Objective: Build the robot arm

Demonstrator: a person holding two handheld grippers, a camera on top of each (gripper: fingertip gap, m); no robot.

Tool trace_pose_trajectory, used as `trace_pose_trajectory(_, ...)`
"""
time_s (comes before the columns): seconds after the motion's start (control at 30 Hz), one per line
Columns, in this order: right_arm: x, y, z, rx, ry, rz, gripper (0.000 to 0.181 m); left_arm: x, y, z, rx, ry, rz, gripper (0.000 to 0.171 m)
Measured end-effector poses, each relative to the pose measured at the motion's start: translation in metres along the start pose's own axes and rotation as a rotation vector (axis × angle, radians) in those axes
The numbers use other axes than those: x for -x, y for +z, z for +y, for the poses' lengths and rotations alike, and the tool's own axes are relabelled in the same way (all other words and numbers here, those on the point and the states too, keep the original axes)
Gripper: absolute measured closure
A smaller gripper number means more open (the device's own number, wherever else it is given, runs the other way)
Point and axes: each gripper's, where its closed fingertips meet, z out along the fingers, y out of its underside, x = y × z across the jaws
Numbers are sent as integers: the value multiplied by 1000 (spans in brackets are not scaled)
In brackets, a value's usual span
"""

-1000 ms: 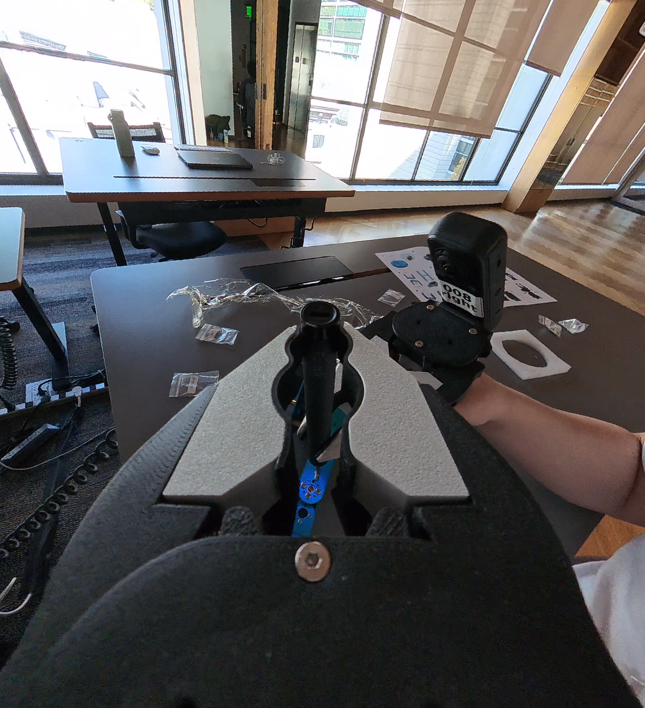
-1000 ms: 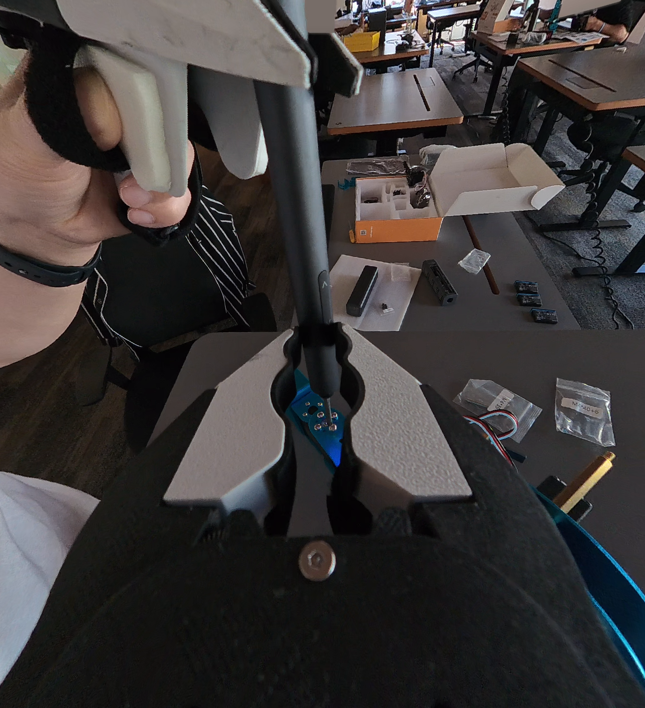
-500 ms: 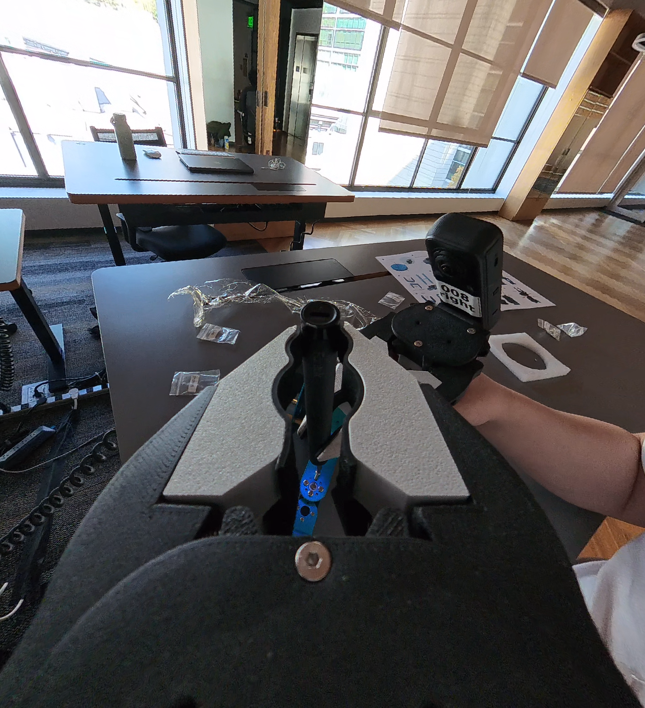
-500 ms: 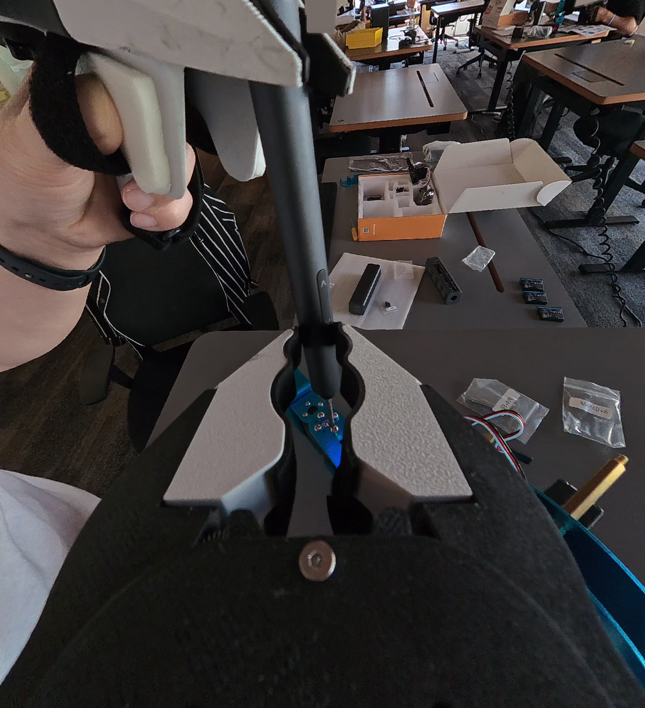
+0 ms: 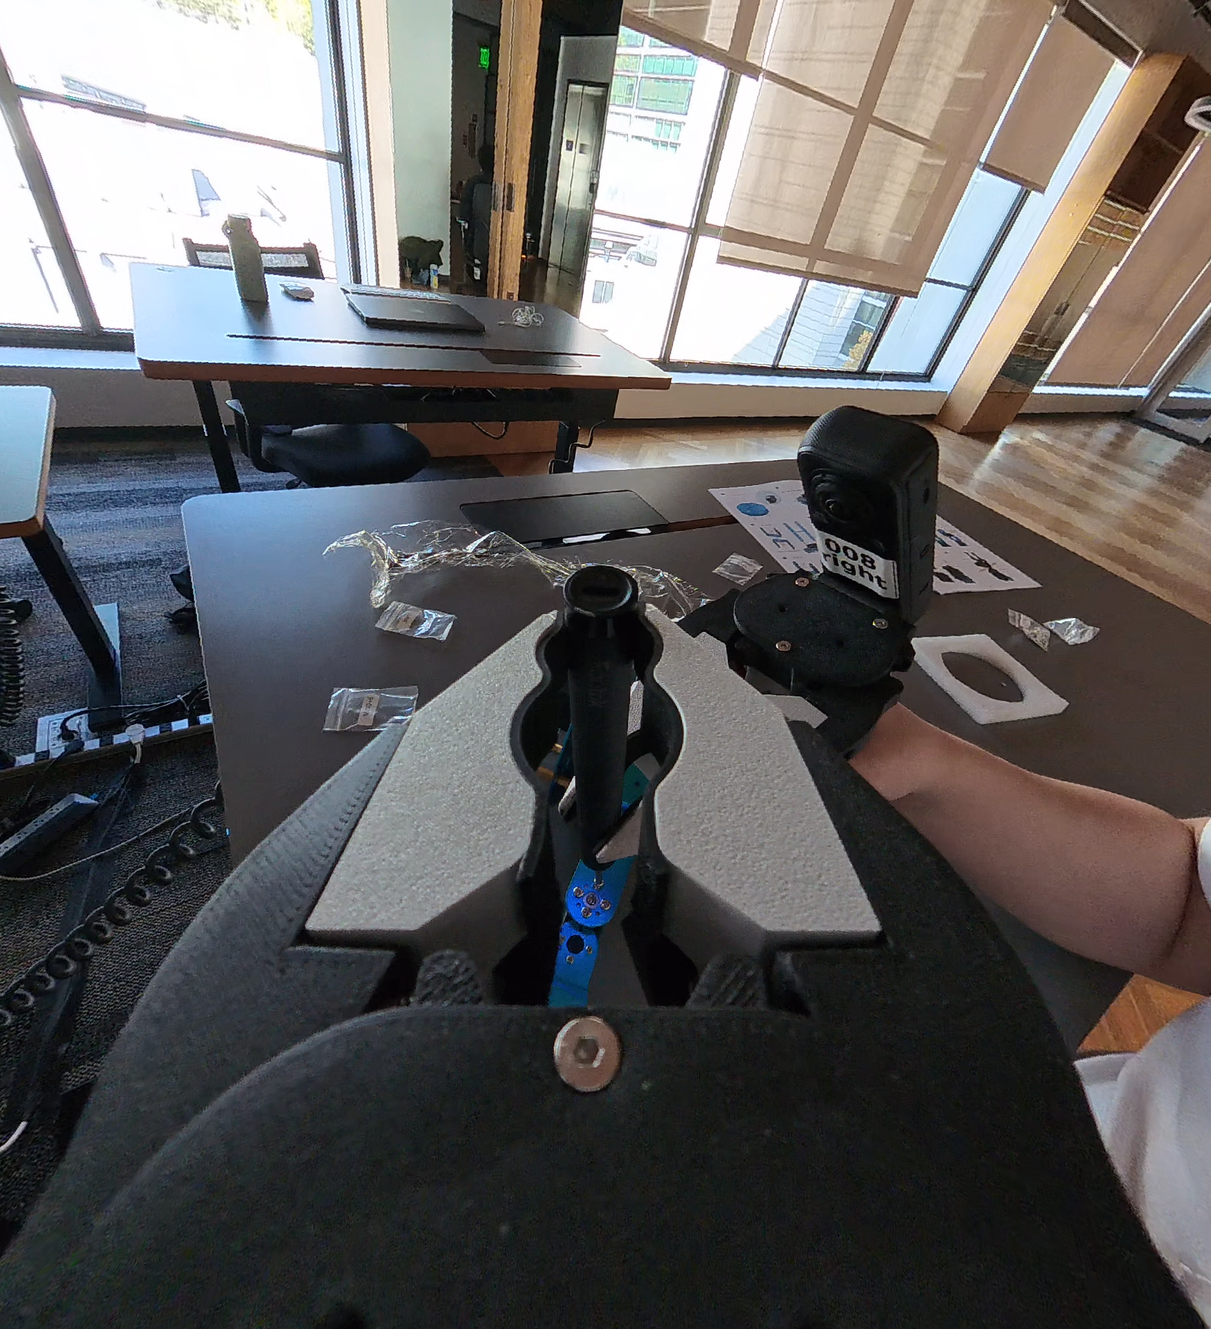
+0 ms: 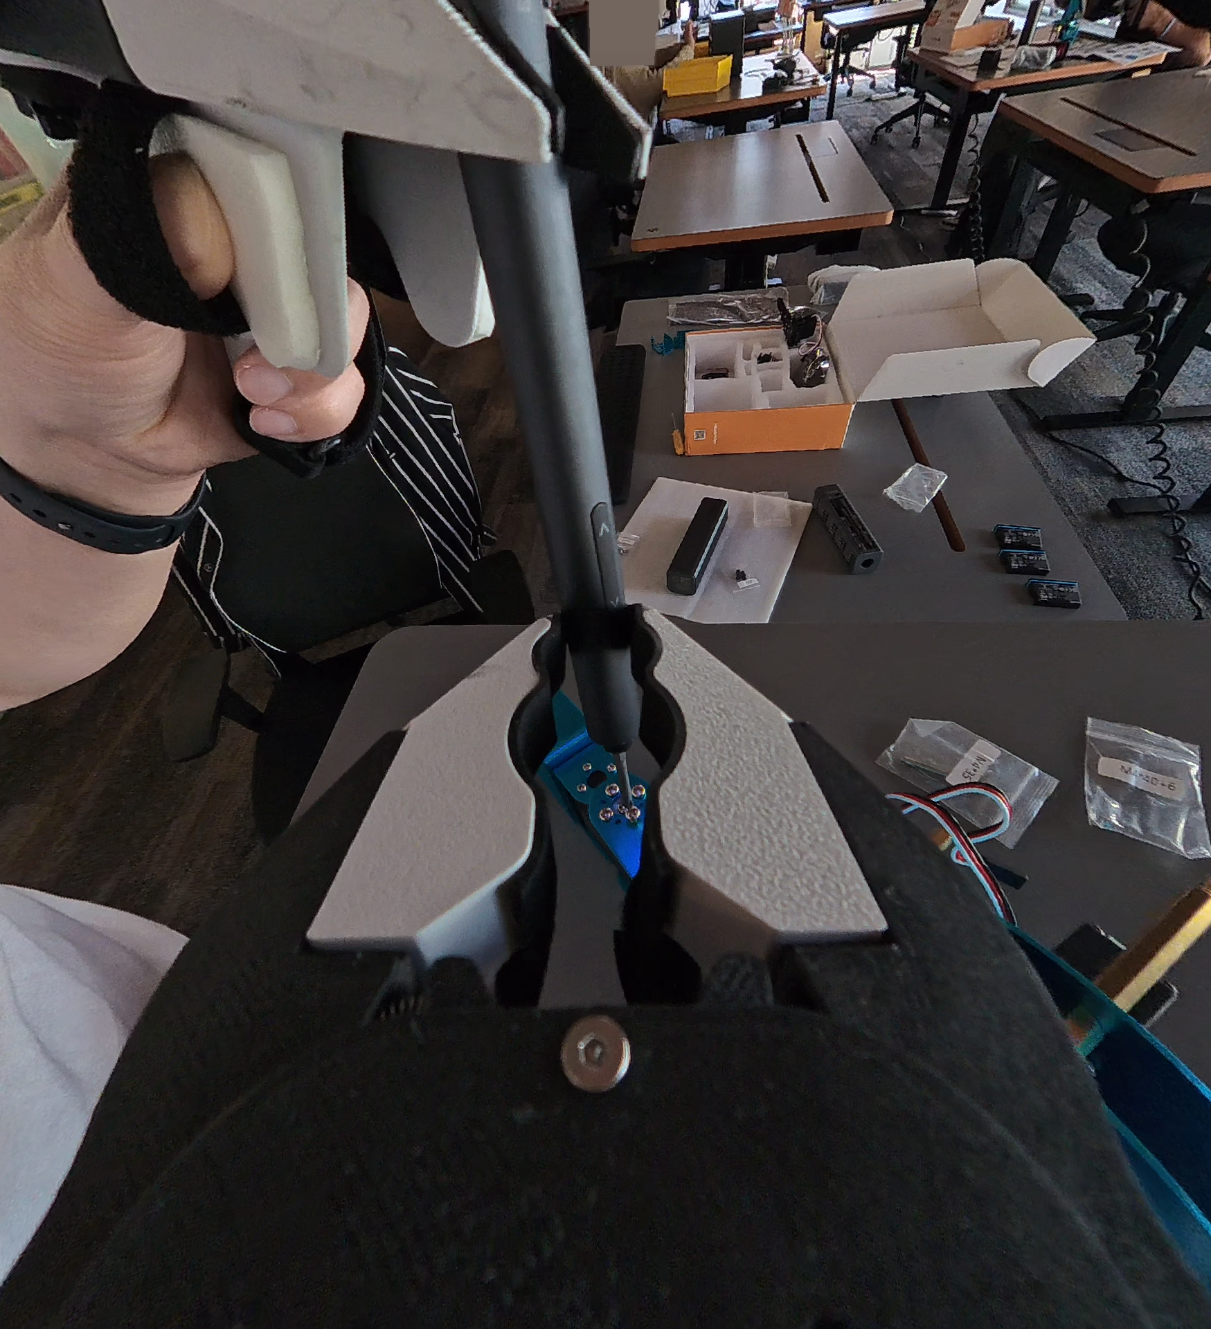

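Left wrist view: left tongs [image 5: 599, 633] clamp the screwdriver [image 5: 596, 726]; right tongs [image 6: 599, 633] clamp the blue bracket [image 6: 606, 798].

Bright window [image 5: 142, 165] glare, fisheye edges, sharp focus

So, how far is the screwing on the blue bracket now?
Done: four small silver screws sit in the blue metal bracket, clamped in the jaws of the right gripper. In hand: the left gripper holds the dark grey pen-shaped screwdriver, bit on one screw. Left: whether any needs tightening cannot be told.
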Motion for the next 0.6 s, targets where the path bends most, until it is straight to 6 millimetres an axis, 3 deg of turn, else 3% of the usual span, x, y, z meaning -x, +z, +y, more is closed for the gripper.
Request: trace_pose_trajectory(0.6, -1, 0, 3, 4, 3, -7, 163, 1, 2, 2, -21, 10, 2, 155)
